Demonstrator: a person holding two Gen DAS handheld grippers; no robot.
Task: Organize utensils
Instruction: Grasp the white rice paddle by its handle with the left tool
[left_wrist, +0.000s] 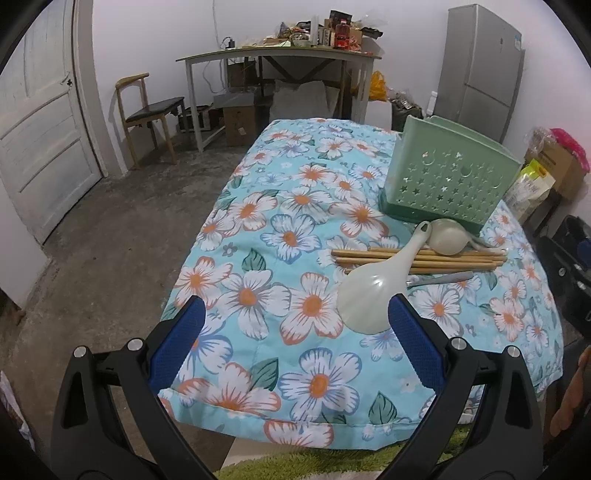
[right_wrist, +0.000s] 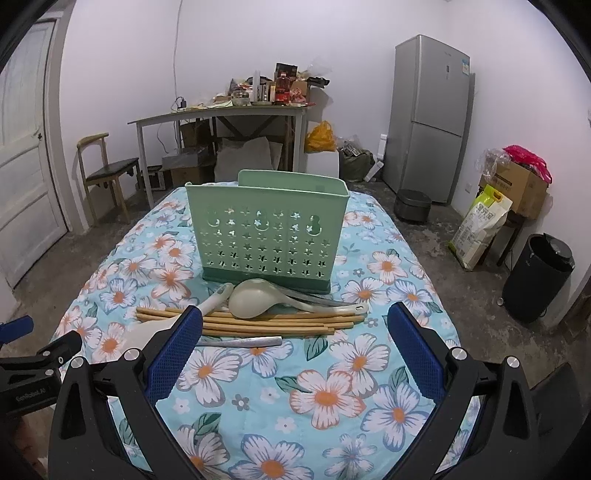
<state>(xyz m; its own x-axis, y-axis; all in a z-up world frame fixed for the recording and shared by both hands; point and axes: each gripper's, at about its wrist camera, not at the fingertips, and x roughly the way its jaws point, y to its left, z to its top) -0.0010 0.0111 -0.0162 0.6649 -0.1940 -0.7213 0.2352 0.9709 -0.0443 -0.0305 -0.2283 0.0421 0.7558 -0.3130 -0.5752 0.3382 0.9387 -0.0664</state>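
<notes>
A green perforated utensil holder (right_wrist: 267, 232) (left_wrist: 448, 173) stands upright on the floral tablecloth (right_wrist: 332, 398). In front of it lie several wooden chopsticks (right_wrist: 266, 323) (left_wrist: 436, 258), a white rice paddle (left_wrist: 373, 291) (right_wrist: 218, 299), a pale ladle (right_wrist: 255, 299) (left_wrist: 447, 240) and a metal utensil (right_wrist: 243, 342) (left_wrist: 443, 278). My left gripper (left_wrist: 295, 332) is open, near the table's front left, its right pad beside the paddle's blade. My right gripper (right_wrist: 295, 339) is open, nothing held, just short of the pile. The left gripper's body (right_wrist: 37, 354) shows in the right wrist view.
The cloth-covered table (left_wrist: 258, 424) drops off at its left and near edges. Beyond it stand a cluttered desk (right_wrist: 221, 114), a wooden chair (right_wrist: 107, 166), a grey fridge (right_wrist: 430, 118), a black bin (right_wrist: 537, 277) and boxes with bags (right_wrist: 517, 184). A door (left_wrist: 40, 140) is at left.
</notes>
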